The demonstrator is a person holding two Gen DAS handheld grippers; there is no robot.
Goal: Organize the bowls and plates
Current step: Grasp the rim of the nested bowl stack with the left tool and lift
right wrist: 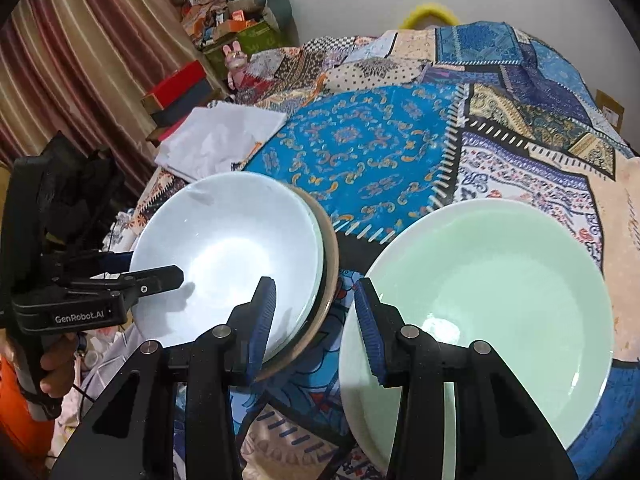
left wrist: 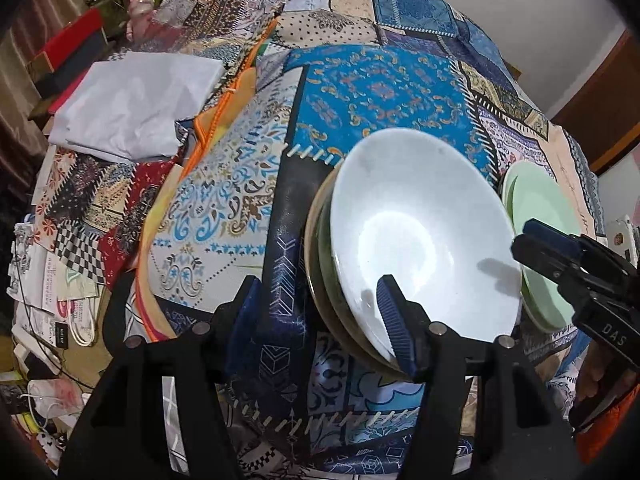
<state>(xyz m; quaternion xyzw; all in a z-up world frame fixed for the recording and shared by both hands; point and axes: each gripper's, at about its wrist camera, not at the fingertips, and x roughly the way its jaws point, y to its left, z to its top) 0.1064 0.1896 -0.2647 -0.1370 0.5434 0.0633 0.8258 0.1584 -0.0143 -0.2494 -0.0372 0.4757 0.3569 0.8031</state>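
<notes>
A white bowl [left wrist: 420, 232] [right wrist: 224, 248] sits on top of a stack with a dark green bowl and a tan one under it. Pale green plates [left wrist: 544, 240] [right wrist: 488, 296] lie stacked just right of it. My left gripper [left wrist: 318, 284] [right wrist: 156, 268] is open and straddles the stack's near-left rim. One finger [left wrist: 394, 320] is inside the white bowl, the other is outside, and neither pad presses. My right gripper [right wrist: 314, 282] [left wrist: 528, 240] is open over the gap between the bowl stack and the green plates, with only tablecloth between its fingers.
A patchwork tablecloth [left wrist: 360, 92] [right wrist: 360, 152] covers the table. A folded white cloth [left wrist: 132, 108] [right wrist: 216, 144] lies at the far left. Boxes, a pink rabbit toy [right wrist: 236, 60] and a striped curtain stand beyond it. Papers and cables [left wrist: 48, 300] lie off the table's left edge.
</notes>
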